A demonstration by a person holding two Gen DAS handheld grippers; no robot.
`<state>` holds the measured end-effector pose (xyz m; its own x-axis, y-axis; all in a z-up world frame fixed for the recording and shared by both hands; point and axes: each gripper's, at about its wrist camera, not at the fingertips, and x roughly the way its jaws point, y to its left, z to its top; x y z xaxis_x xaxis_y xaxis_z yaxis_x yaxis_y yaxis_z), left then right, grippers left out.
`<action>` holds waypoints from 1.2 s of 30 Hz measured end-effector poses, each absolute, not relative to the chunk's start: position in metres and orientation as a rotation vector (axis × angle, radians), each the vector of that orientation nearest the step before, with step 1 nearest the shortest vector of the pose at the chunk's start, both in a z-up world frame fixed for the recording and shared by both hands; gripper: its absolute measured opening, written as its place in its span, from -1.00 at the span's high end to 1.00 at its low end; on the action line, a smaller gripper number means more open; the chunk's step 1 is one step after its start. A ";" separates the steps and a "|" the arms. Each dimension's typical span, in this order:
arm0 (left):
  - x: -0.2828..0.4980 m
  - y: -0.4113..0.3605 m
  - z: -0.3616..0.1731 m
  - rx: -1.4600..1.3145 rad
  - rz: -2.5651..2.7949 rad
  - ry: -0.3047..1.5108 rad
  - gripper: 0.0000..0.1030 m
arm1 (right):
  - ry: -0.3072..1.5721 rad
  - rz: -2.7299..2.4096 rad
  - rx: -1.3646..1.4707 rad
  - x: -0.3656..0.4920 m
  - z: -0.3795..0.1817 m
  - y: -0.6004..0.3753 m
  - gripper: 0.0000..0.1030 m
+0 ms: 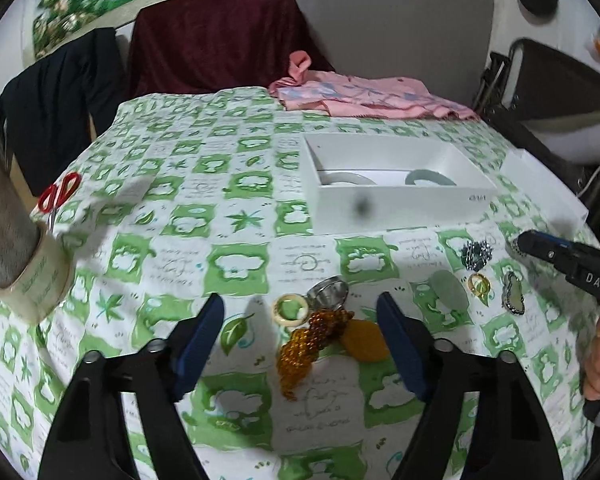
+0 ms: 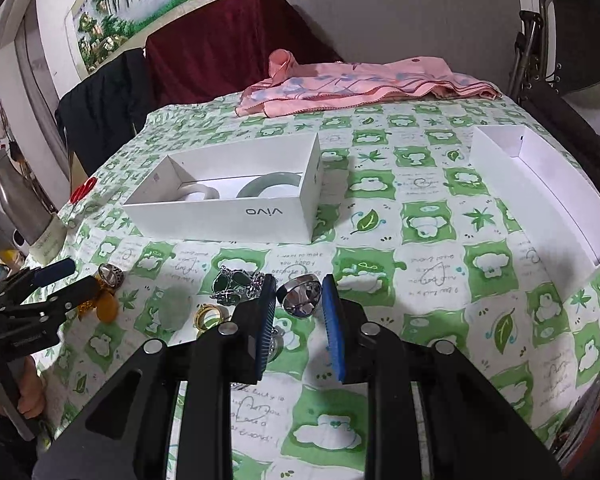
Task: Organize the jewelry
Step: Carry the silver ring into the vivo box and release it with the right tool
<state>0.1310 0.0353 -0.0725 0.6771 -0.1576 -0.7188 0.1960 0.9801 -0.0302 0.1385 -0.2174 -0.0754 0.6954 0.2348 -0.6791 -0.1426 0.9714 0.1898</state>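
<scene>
On the green-and-white tablecloth [image 2: 380,240], the white box [image 2: 236,216] hides most of a pale green bangle [image 2: 268,186] and a white bangle [image 2: 198,194]; a second white box [image 2: 540,184] is cut off at the right edge; scissors [image 1: 58,196] are partly hidden, and the far wall is blurred. Left gripper [image 1: 300,332]: jaws spread wide, nothing pinched; an amber bead string [image 1: 308,344], a cream ring [image 1: 291,310] and a yellow pendant [image 1: 366,340] lie between its tips. Right gripper [image 2: 298,320]: jaws drawn close together, though a gap shows; a silver ring [image 2: 302,294] lies just beyond the tips, contact unclear.
</scene>
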 end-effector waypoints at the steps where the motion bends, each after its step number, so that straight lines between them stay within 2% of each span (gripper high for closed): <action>1: 0.134 0.033 -0.073 0.055 -0.203 0.808 -0.38 | 0.773 0.212 0.125 0.138 -0.075 -0.217 0.55; 4: 0.142 0.028 -0.075 0.064 -0.212 0.819 -0.22 | 0.774 0.211 0.125 0.138 -0.075 -0.217 0.55; 9: 0.150 0.024 -0.080 0.078 -0.211 0.843 0.27 | 0.779 0.211 0.125 0.138 -0.075 -0.216 0.55; 13: 0.151 0.020 -0.081 0.089 -0.231 0.850 0.52 | 0.781 0.214 0.119 0.138 -0.076 -0.215 0.55; 36: 0.149 0.047 -0.033 -0.068 -0.250 0.763 0.52 | 0.734 0.257 0.208 0.135 -0.064 -0.227 0.55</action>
<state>0.1490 0.0466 -0.0335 0.6950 -0.2481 -0.6748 0.1992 0.9683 -0.1508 0.1347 -0.2266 -0.0641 0.7139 0.3022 -0.6317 -0.1577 0.9483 0.2755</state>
